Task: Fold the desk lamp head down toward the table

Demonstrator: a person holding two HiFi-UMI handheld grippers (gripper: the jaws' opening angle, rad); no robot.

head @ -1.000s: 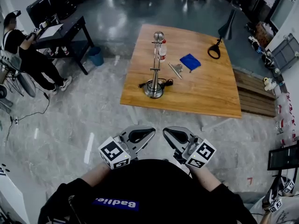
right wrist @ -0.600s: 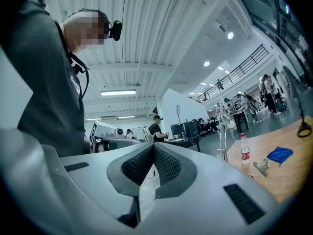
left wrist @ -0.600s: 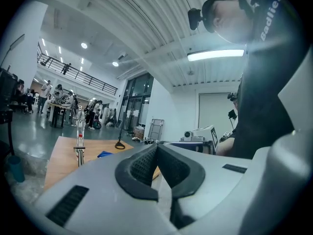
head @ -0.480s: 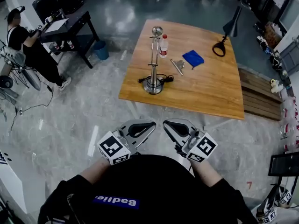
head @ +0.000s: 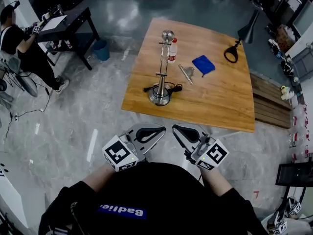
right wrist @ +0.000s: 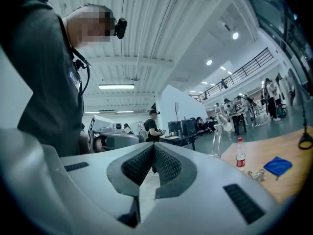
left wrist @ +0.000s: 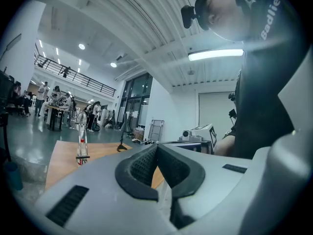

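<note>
A black desk lamp [head: 246, 32] with a cone head stands on its ring base at the far right corner of the wooden table [head: 220, 97]. A tall chrome stand [head: 162, 72] with a ball top and a black cable stands near the table's front left. Both grippers are held close to my chest, well short of the table. My left gripper [head: 163, 128] is shut and empty, its pads [left wrist: 146, 163] meeting. My right gripper [head: 174, 128] is also shut with nothing in it, pads [right wrist: 164, 164] together. The black lamp [left wrist: 121, 142] shows small in the left gripper view.
On the table lie a bottle with a red cap [head: 173, 51], a blue cloth [head: 203, 65] and a small metal piece [head: 186, 73]. A dark desk [head: 66, 28] with a seated person [head: 19, 48] is at the left, with a blue bin [head: 101, 50] beside it. Wooden pallets [head: 271, 104] lie right of the table.
The table has come nearer and sits lower in the head view. Both grippers have moved forward with my body, still shut and side by side.
</note>
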